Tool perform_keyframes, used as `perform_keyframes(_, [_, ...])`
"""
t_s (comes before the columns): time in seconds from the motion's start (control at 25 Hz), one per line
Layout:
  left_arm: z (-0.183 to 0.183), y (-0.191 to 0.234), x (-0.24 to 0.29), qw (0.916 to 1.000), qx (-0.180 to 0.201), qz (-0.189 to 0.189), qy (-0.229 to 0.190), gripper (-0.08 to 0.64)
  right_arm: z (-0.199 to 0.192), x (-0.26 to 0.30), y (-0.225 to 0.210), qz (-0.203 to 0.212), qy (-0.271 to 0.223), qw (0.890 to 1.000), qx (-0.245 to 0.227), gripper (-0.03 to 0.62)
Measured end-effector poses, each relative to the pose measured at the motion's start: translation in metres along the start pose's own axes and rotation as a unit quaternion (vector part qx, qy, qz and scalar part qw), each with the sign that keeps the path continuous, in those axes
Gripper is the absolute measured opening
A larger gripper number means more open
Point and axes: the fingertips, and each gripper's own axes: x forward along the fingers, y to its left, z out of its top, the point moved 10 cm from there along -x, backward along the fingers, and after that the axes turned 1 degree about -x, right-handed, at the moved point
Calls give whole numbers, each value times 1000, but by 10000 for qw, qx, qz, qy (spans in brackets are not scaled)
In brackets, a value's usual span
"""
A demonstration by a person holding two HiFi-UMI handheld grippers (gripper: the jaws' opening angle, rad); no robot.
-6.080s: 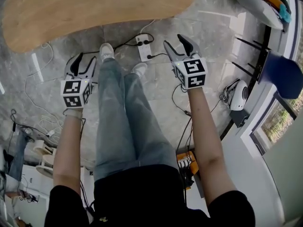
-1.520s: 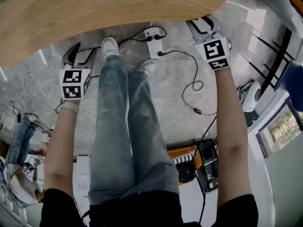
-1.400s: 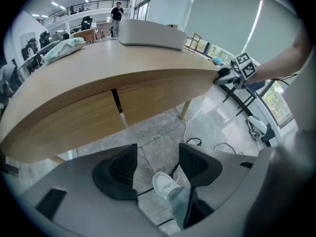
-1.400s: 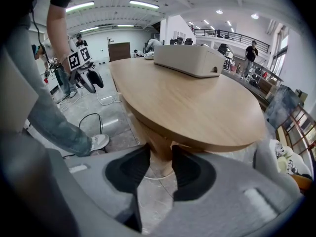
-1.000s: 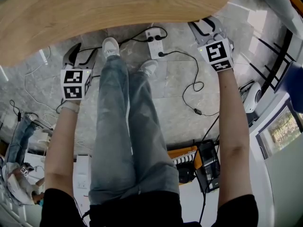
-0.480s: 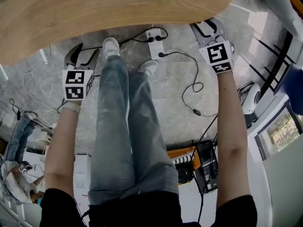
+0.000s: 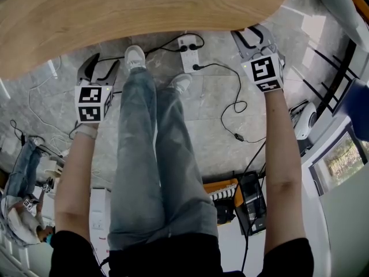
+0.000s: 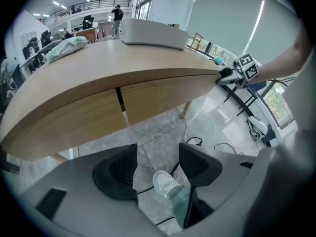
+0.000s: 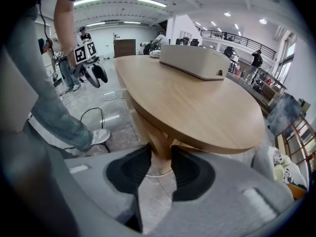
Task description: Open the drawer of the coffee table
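Hovering — left gripper [image 8: 158, 154] jaws apart | drawer [image 8: 160, 95] ahead of jaws, untouched

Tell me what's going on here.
A person stands at a wooden coffee table with a gripper in each hand. The right gripper is at the table's end; the left gripper hangs lower, in front of its long edge. Both have open, empty jaws. The drawer fronts look shut, and neither gripper is on them.

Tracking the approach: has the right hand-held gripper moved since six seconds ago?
Yes. The right hand-held gripper has shifted right, away from the power strip on the floor, and up to the table edge.
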Motion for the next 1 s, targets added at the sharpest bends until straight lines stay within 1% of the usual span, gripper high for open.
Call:
perform_keyframes(0.12, [-1,-1,0,10000,25,-13,18,264,-1,0,0,-10,-58,10000,-30,123])
perform_keyframes(0.2, [-2,-2,0,10000,63,-33,31,264,-4,0,-2,68,-167,9998,-103,123])
perform_keyframes(0.32, [-4,-3,4,9999,139,-59,69,264,-10,0,-6,350,-469,9983,-75,121])
perform_keyframes(0.56, [-8,-7,9,9998,136,-6,140,264,-14,0,-14,741,-815,9935,-291,109])
perform_keyframes(0.64, [-8,-10,11,9998,148,-6,145,264,-17,1,-17,863,-889,9919,-288,103])
perform_keyframes(0.8, [-7,-15,12,9998,147,35,144,264,-21,2,-25,991,-1094,9890,-119,101])
perform_keyframes(1.0, [-11,-24,6,9998,121,104,89,264,-21,2,-24,1066,-1138,9873,-287,97])
